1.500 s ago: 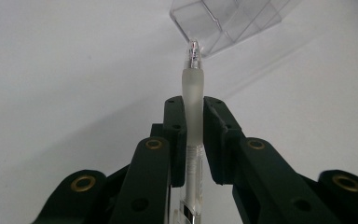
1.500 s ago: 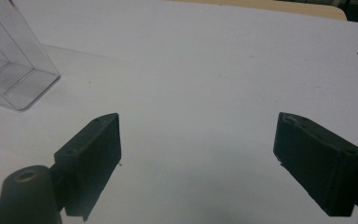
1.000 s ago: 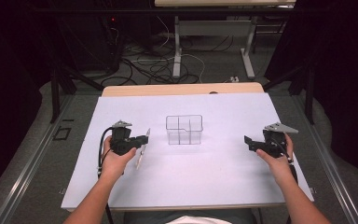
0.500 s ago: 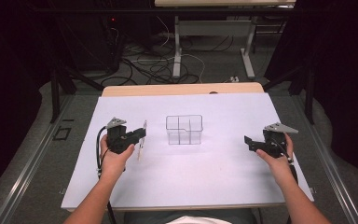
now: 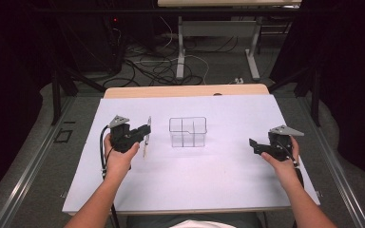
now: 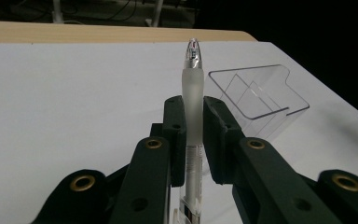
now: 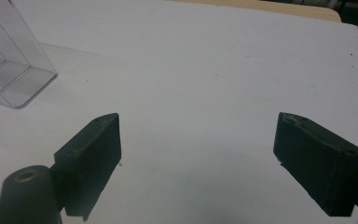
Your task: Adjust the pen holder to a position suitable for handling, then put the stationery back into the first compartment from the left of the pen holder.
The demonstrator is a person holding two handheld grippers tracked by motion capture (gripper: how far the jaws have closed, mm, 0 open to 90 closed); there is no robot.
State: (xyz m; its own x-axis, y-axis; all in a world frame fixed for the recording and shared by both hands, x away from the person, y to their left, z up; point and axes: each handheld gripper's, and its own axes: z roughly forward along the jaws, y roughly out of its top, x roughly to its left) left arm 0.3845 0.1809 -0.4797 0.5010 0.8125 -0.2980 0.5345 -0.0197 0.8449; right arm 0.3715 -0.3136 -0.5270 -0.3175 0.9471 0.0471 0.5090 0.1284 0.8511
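Note:
My left gripper (image 5: 144, 130) (image 6: 193, 112) is shut on a frosted white pen (image 5: 147, 137) (image 6: 192, 93), left of a clear divided box (image 5: 187, 132) (image 6: 256, 95). The pen crosses the jaws, its clear tip sticking out past them and its other end towards the person. The box stands on the white table sheet (image 5: 195, 180), a short gap from the pen. My right gripper (image 5: 253, 145) (image 7: 198, 140) hovers at the right side of the sheet. Its jaws stand wide open over bare sheet with nothing between them. A corner of the box (image 7: 9, 70) lies to its upper left.
The white sheet covers a wooden tabletop whose far edge (image 5: 185, 90) shows behind it. Beyond the table are cables on the floor (image 5: 161, 66) and table legs (image 5: 180, 47). Dark space flanks both sides.
My left gripper has shifted slightly up the picture with the pen still held in it. The right gripper and the box have stayed put.

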